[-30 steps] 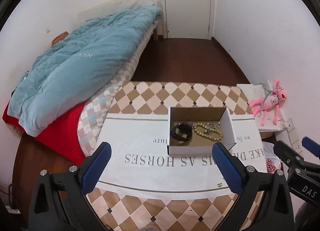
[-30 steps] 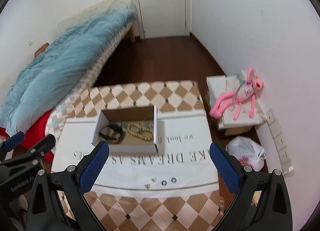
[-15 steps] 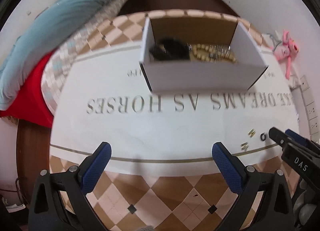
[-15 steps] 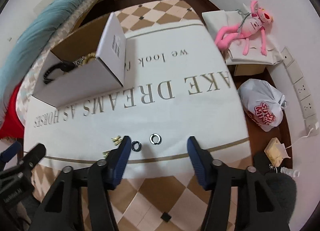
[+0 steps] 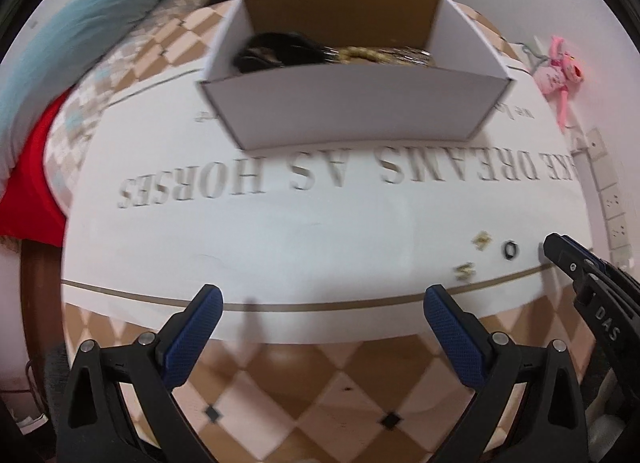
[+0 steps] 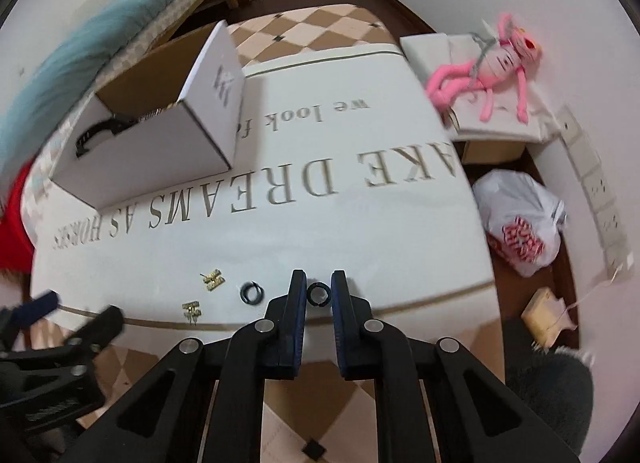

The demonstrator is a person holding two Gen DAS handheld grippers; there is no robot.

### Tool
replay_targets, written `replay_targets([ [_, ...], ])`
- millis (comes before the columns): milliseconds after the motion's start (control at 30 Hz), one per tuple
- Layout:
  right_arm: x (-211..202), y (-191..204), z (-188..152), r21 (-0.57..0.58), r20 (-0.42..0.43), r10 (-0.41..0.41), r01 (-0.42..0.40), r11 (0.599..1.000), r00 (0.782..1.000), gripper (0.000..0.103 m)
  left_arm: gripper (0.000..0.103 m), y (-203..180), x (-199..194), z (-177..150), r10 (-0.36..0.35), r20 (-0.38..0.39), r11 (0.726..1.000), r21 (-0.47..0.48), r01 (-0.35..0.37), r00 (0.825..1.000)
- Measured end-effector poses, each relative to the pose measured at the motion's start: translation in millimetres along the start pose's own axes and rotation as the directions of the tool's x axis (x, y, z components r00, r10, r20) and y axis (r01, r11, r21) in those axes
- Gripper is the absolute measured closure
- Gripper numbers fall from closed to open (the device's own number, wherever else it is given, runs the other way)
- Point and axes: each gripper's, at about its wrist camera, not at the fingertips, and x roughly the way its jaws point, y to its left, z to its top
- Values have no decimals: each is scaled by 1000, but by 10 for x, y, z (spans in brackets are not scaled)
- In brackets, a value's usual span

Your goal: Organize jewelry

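Observation:
A white cardboard box (image 5: 352,111) stands on the white lettered cloth and holds a black band, a bead bracelet and chains; it also shows in the right wrist view (image 6: 160,151). Near the cloth's front edge lie two gold earrings (image 6: 212,279) (image 6: 191,309), a black ring (image 6: 251,292) and a second ring (image 6: 318,294). My right gripper (image 6: 318,295) has closed on that second ring on the cloth. My left gripper (image 5: 320,303) is open and empty, low over the cloth's front edge, left of the small pieces.
The checked table (image 5: 304,395) carries the cloth. A bed with a blue duvet (image 5: 80,23) is at the left. A pink plush toy (image 6: 488,63) on a box, a white plastic bag (image 6: 520,219) and wall sockets are at the right.
Both grippers dropped down toward the table's front edge. My right gripper narrowed from wide open and closed around the ring. The left gripper stayed open.

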Motion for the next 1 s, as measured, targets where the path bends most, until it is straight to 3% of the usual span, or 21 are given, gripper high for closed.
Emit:
replay_targets([
  [167,-143,-212,-37,60,8,11,-11,998,1000,90,1,-325,39,-20,-118,-15,993,26,118,993],
  [267,-191,-299,-72,76,9,0,-1,997,1000,90,7,-489,53,-11,-142,-11,988,54,142,990],
  [300,-200,-316,-82,80,8,-1,0,997,1000,90,12,-551,63,-7,-142,-10,987,68,142,990],
  [367,-195,-381,-84,94,5,-7,6,996,1000,90,32,-669,97,-5,-138,-10,986,96,138,990],
  [500,-203,-444,-94,107,1,-10,10,994,1000,90,49,-755,130,41,-110,11,985,136,108,994],
  [667,-149,-426,-119,99,-22,-22,24,995,1000,90,84,-742,139,78,-98,16,985,141,95,995],
  [733,-110,-409,-134,99,-37,-22,26,995,999,90,91,-741,152,89,-98,3,985,144,97,995],
  [1000,-13,-309,-124,73,-117,-52,61,995,992,90,94,-591,155,129,-148,-121,982,99,160,982],
])
